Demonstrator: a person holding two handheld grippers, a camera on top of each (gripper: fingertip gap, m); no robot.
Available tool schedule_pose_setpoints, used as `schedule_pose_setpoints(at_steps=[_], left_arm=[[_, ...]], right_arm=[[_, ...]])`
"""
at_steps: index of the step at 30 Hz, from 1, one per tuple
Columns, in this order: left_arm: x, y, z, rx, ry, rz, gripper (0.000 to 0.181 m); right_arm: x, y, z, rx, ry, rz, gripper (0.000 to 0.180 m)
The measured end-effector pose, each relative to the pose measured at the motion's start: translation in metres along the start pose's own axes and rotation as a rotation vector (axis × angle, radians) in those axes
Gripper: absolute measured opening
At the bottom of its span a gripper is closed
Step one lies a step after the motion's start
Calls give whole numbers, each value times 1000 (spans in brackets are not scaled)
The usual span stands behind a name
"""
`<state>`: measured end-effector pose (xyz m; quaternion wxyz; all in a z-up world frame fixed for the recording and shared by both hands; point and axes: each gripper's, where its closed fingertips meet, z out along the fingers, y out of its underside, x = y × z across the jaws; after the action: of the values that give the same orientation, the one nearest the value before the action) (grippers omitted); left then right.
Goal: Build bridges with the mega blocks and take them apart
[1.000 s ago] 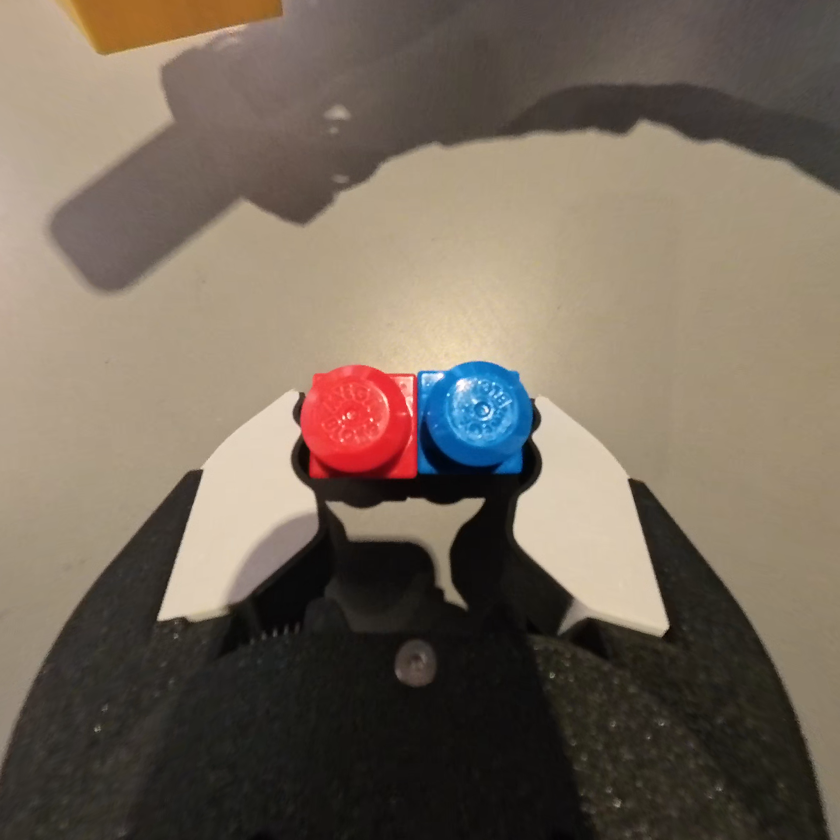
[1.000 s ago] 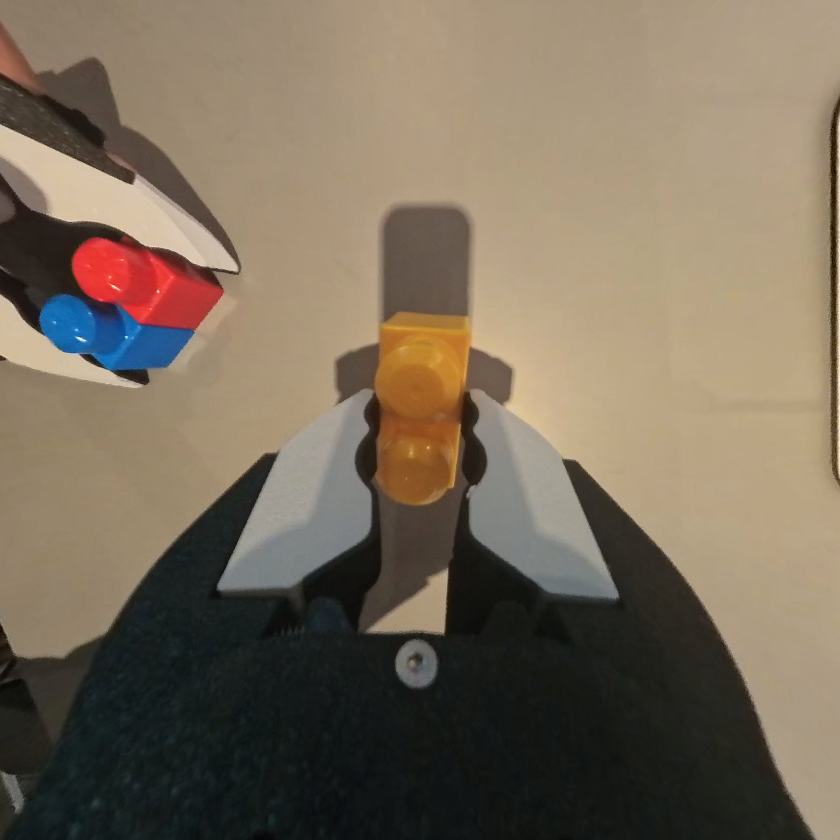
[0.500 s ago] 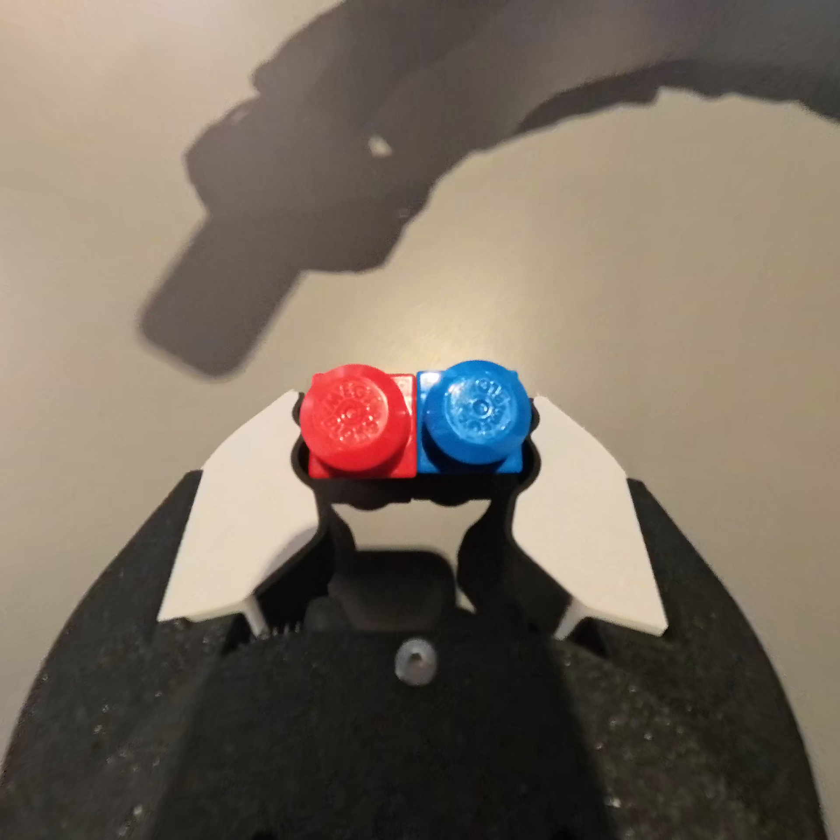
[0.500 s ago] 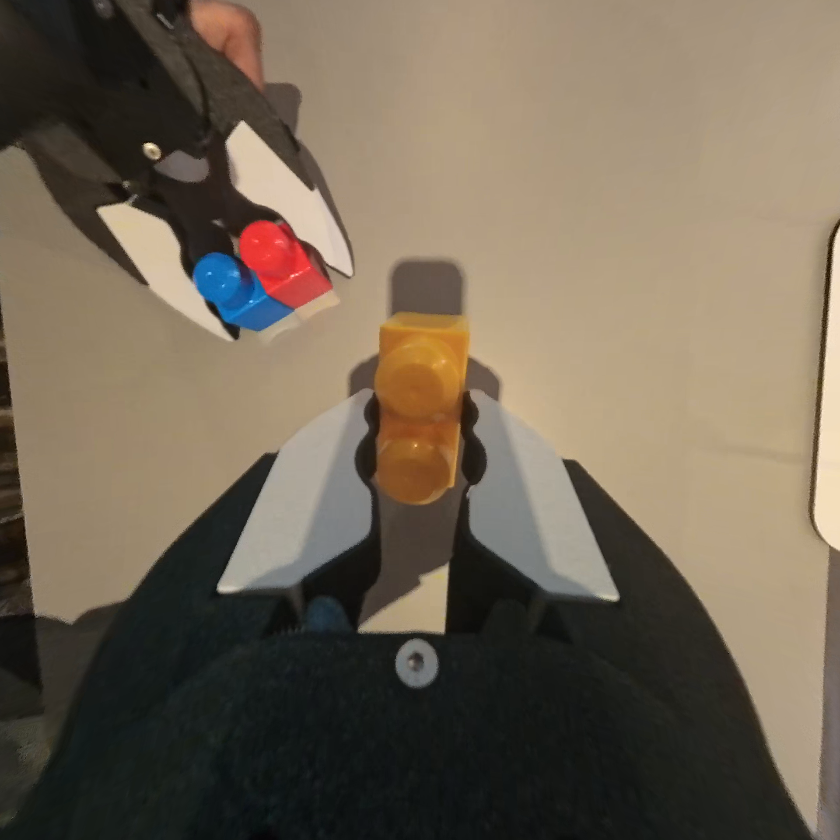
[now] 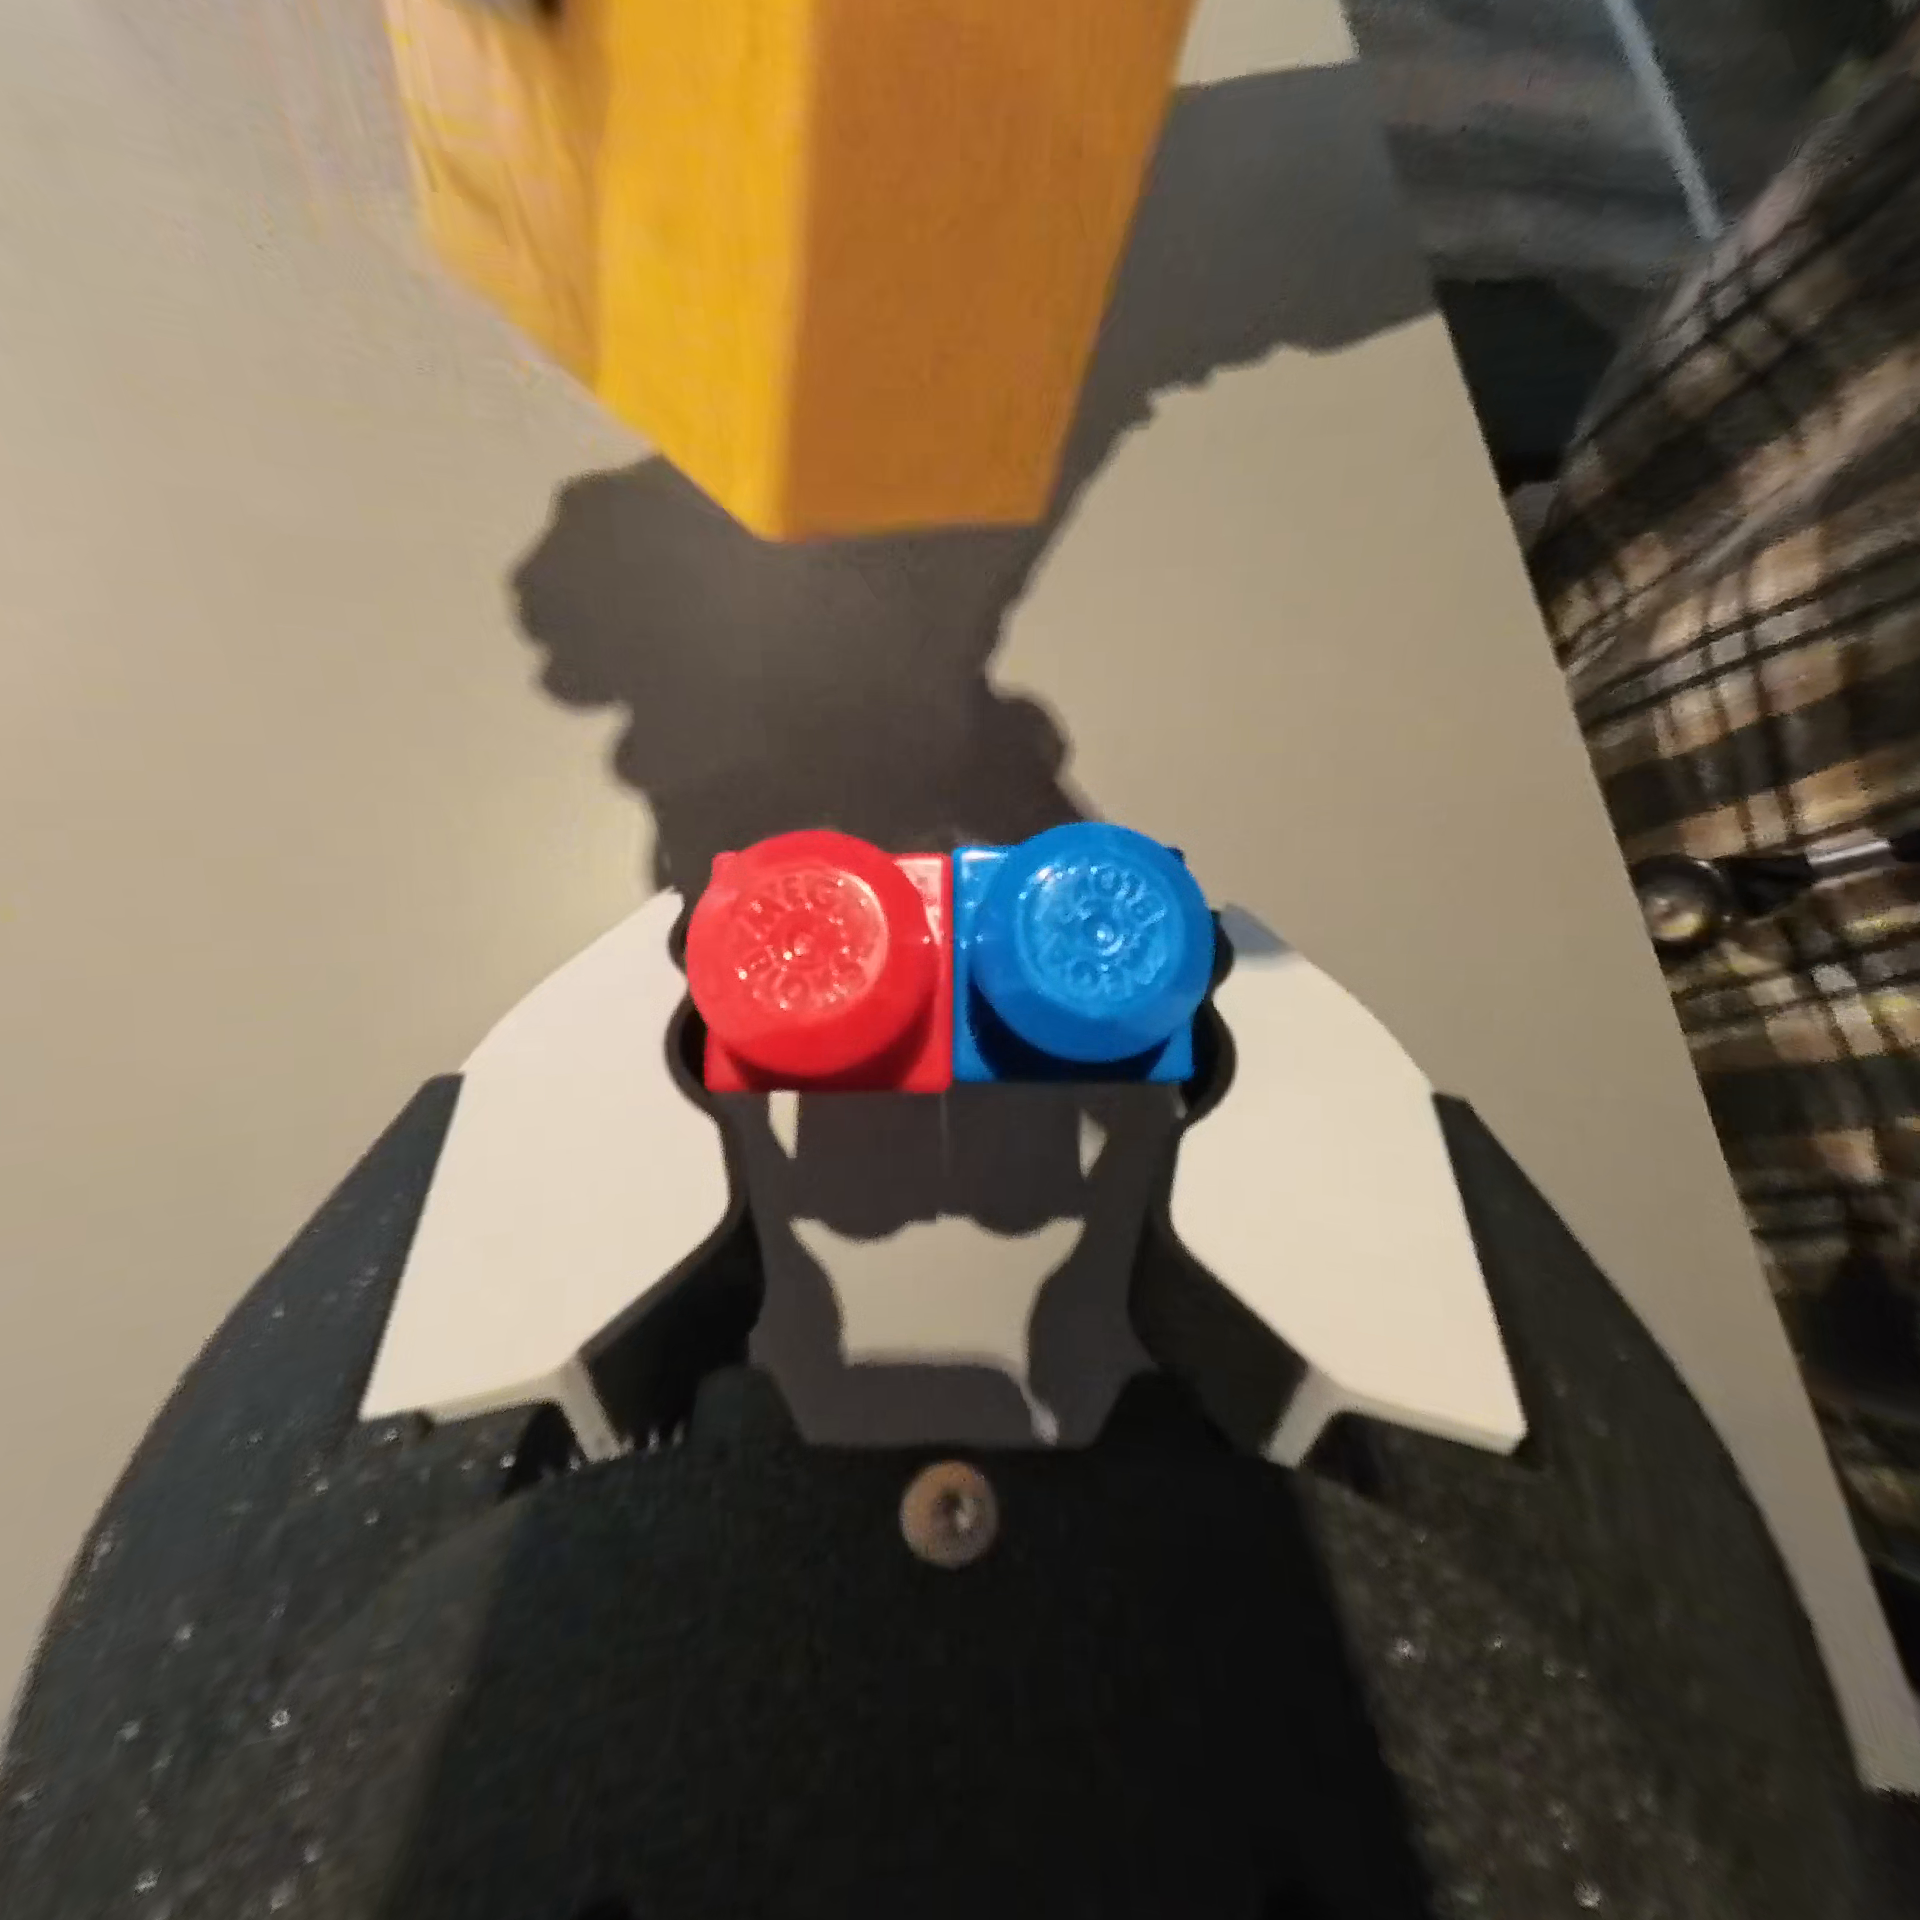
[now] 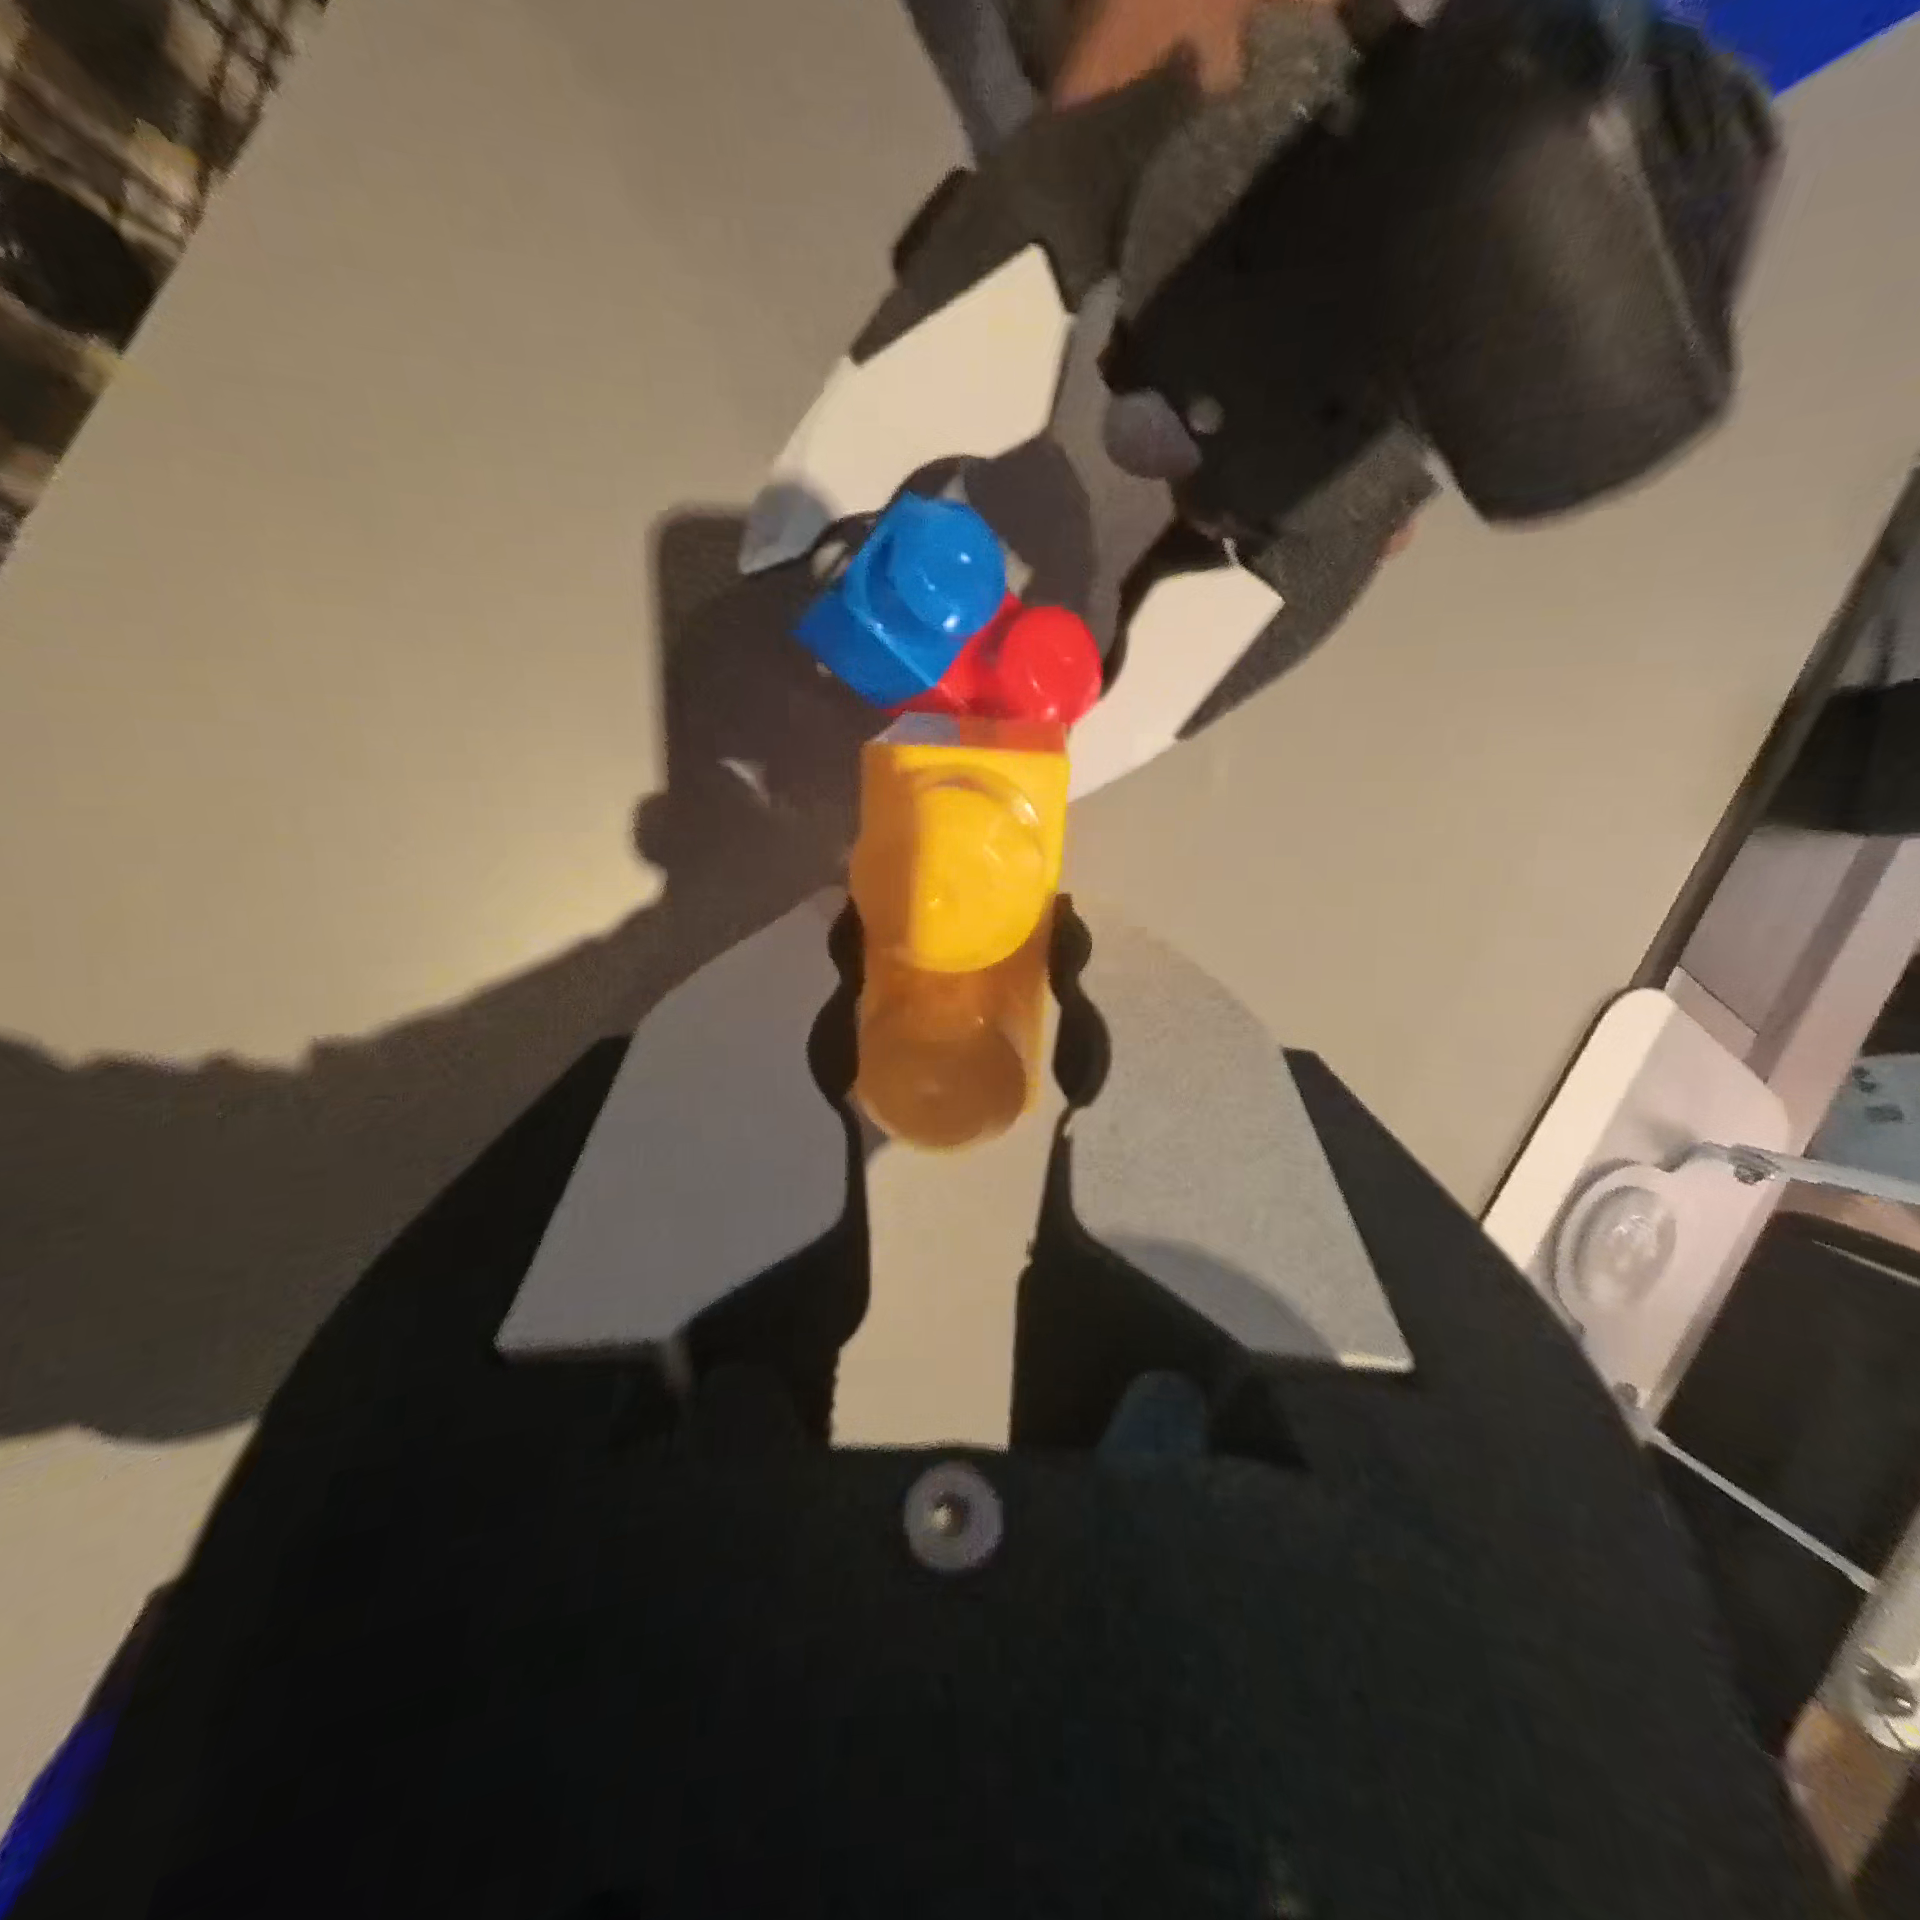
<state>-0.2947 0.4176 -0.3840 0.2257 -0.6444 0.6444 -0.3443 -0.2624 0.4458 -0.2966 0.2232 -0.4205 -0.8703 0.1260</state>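
I am clamping red block point(image 5: 821, 987) and blue block point(image 5: 1081, 966) in left gripper point(image 5: 948, 1039), yellow block point(image 6: 951, 914) in right gripper point(image 6: 951, 997), both above the table point(image 5: 260, 623); I am squaring studs before pressing.

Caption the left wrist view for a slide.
Left claw grips red block and blue block side by side near yellow block.
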Motion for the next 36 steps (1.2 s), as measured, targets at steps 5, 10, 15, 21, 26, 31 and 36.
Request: schedule_pose_setpoints(at_steps=[5, 10, 15, 21, 26, 31, 36], left_arm=[[-11, -10, 14, 23, -22, 44, 90], [-36, 3, 18, -13, -246, 3, 90], [-51, 22, 25, -76, -346, -106, 90], [-59, 24, 22, -54, -406, -201, 90], [-59, 28, 21, -52, -409, -237, 90], [-59, 29, 21, -40, -401, -243, 90], [-59, 27, 20, -14, -395, -255, 90]], right_arm=[[-10, 4, 7, -32, -17, 38, 34], [-9, 21, 1, 10, 7, 575, 34], [-9, 24, 8, 122, -78, 1204, 34], [4, 19, 20, 87, 1, 1547, 34], [7, 10, 38, 22, -32, 1725, 34], [17, 3, 45, 14, -23, 1782, 34], [25, 2, 53, 40, 2, 1819, 34]])
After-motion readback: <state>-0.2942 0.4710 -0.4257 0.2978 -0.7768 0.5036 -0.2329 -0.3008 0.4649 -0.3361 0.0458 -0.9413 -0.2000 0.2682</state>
